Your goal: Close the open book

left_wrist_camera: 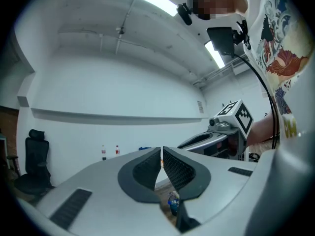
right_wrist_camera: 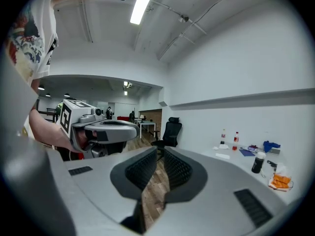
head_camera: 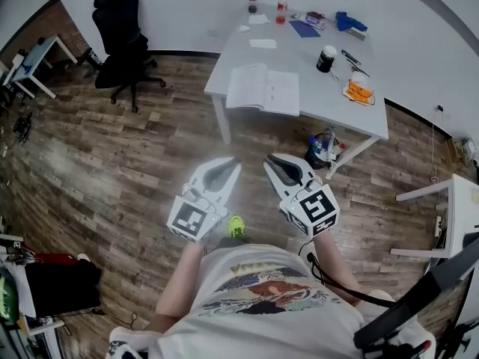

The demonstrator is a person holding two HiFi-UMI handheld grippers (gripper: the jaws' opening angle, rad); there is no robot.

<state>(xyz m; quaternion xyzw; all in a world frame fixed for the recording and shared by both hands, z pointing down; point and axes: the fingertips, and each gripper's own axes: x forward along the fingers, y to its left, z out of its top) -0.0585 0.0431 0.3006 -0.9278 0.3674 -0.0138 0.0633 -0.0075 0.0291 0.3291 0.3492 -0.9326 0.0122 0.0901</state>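
Head view: the open book (head_camera: 263,88) lies flat on the white tabletop (head_camera: 318,99), at its near-left part, just inside the near edge. Its long axis runs left to right. The left hand-held gripper (head_camera: 233,162) and the right hand-held gripper (head_camera: 271,160) are held side by side over the wood floor (head_camera: 112,148), well short of the tabletop. The book is straight ahead on the far side, more in line with the right one. Open floor lies between. The office chair (head_camera: 123,40) is well off to the left, and the black cup (head_camera: 326,58) is right of the book.

Left gripper view: jaws together, nothing between them; no book visible.

Right gripper view: jaws together and empty. The tabletop is ahead to the right; the book can't be made out.
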